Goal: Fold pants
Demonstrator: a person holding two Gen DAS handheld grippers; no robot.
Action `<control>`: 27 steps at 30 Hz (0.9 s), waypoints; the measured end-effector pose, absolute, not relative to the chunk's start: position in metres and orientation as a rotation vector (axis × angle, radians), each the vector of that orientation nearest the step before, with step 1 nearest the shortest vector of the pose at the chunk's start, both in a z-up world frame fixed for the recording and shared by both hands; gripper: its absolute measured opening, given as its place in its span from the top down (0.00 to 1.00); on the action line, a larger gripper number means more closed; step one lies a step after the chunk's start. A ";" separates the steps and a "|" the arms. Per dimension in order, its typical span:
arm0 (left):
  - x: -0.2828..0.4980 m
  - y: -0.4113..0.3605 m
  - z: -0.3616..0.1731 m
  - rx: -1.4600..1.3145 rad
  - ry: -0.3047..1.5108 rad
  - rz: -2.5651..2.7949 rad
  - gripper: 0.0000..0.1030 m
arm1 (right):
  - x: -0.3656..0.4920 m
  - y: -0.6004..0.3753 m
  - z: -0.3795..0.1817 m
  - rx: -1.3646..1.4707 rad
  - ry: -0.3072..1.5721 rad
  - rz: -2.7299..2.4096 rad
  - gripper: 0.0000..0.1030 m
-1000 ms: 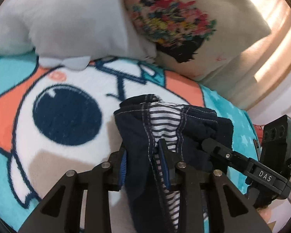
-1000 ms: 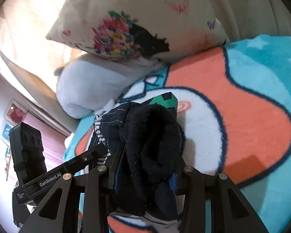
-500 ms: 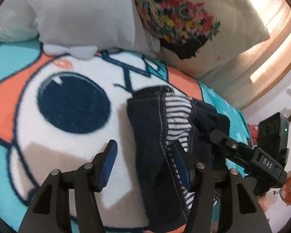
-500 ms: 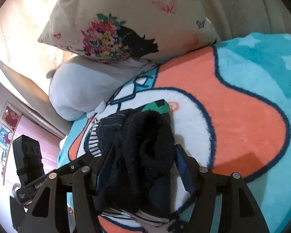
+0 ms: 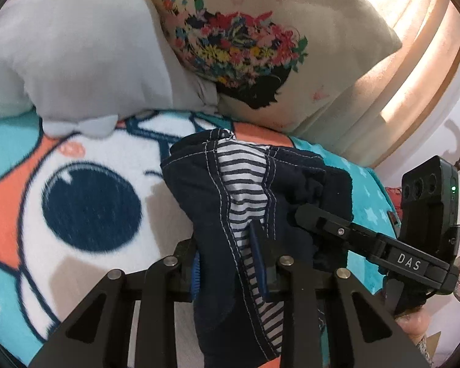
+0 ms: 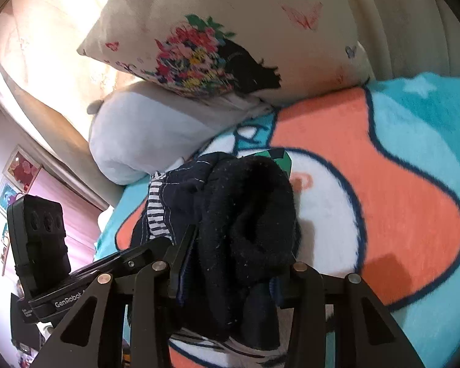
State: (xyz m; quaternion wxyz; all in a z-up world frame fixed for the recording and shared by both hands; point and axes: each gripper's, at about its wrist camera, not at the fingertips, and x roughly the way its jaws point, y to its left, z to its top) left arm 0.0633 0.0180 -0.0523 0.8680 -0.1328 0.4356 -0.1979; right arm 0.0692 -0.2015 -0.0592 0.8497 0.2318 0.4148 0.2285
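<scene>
i see a fleece blanket [image 5: 86, 202] printed with a big cartoon face in teal, orange and white, one dark blue eye showing. behind it a grey plush cushion [image 5: 76, 49] leans against a cream pillow [image 5: 260, 46] with a flower print. framed pictures [image 6: 17, 174] hang on the pink wall.

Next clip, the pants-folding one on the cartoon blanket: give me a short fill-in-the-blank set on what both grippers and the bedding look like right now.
1. The left gripper is shut on the dark pants, whose lining shows white and navy ____.
2. The right gripper is clamped on a bunched part of the same ____.
3. The blanket under the pants shows a big cartoon ____.
4. Behind the pants, a pillow printed with colourful ____ leans beside a plain grey cushion.

Missing words: stripes; pants; eye; flowers
</scene>
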 end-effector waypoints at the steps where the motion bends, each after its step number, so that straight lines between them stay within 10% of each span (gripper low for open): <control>1: 0.067 0.018 -0.050 -0.264 0.908 -0.404 0.74 | 0.072 -0.200 -0.057 0.485 0.872 0.482 0.58; 27: 0.108 0.015 -0.069 -0.163 0.940 -0.250 0.68 | 0.133 -0.183 -0.079 0.435 0.924 0.443 0.55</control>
